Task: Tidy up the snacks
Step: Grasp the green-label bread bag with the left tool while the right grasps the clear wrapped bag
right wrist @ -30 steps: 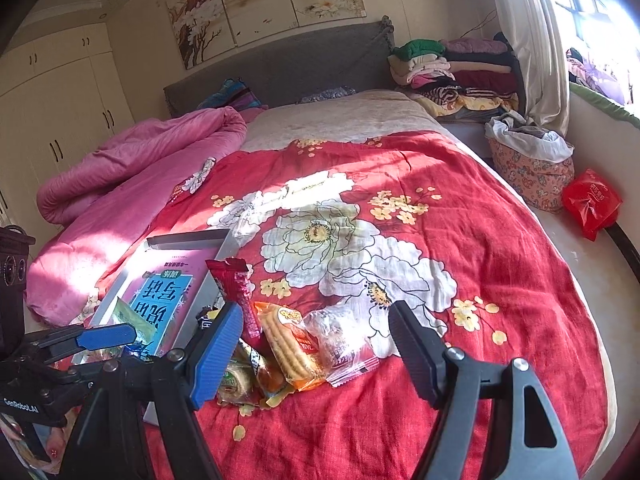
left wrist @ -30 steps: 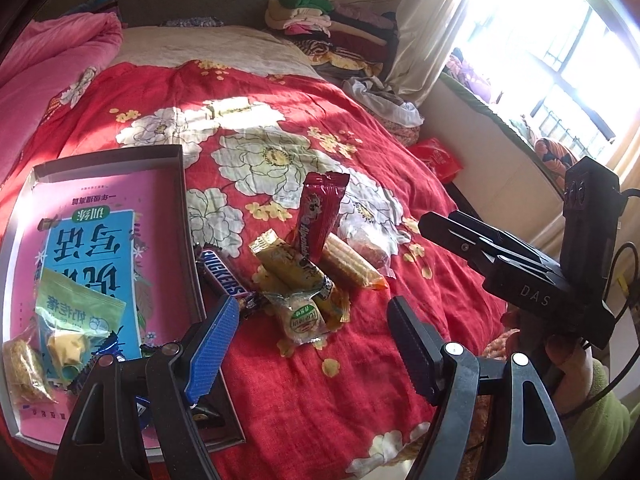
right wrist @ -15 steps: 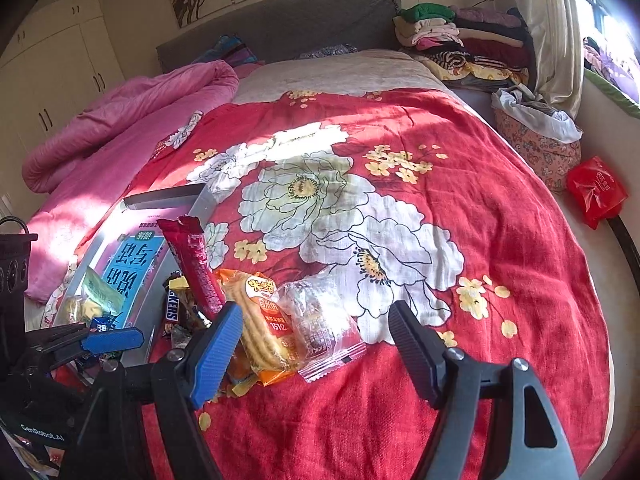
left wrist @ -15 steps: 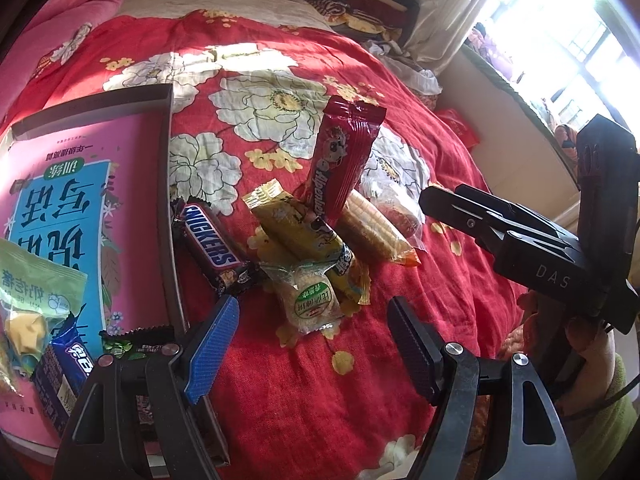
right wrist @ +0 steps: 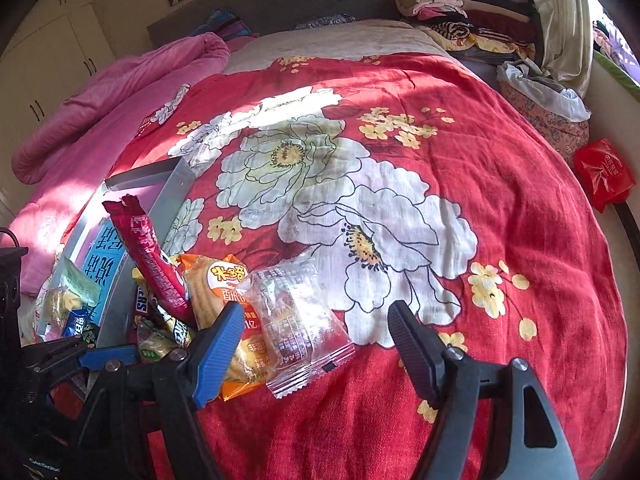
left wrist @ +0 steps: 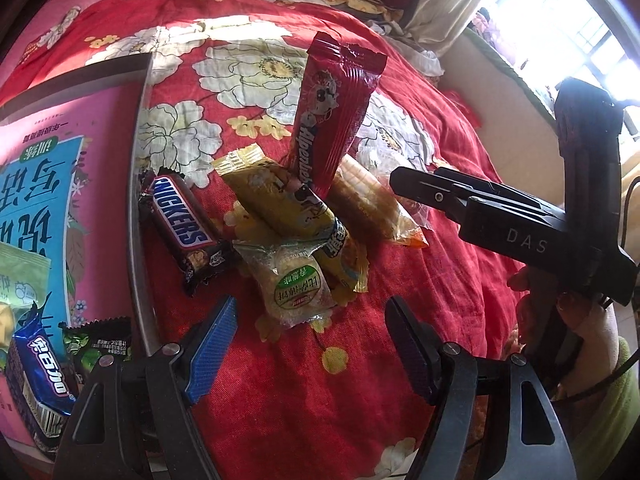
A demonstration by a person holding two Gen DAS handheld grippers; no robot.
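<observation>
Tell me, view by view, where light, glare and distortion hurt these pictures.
Left wrist view: the window is blown out white, the Alpenliebe wrapper catches glare, and fisheye bends the tray rim. Right wrist view: a sunlit patch washes out part of the floral bedspread, the lower left corner is in deep shadow, and the edges curve strongly.

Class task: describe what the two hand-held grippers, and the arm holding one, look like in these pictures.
The left gripper has black angular arms with silver screws; one ribbed pad is blue, the other dark. The right gripper is built the same, and its black body reads "DAS" in the left wrist view. A black cable runs beside a yellow-green sleeve.
</observation>
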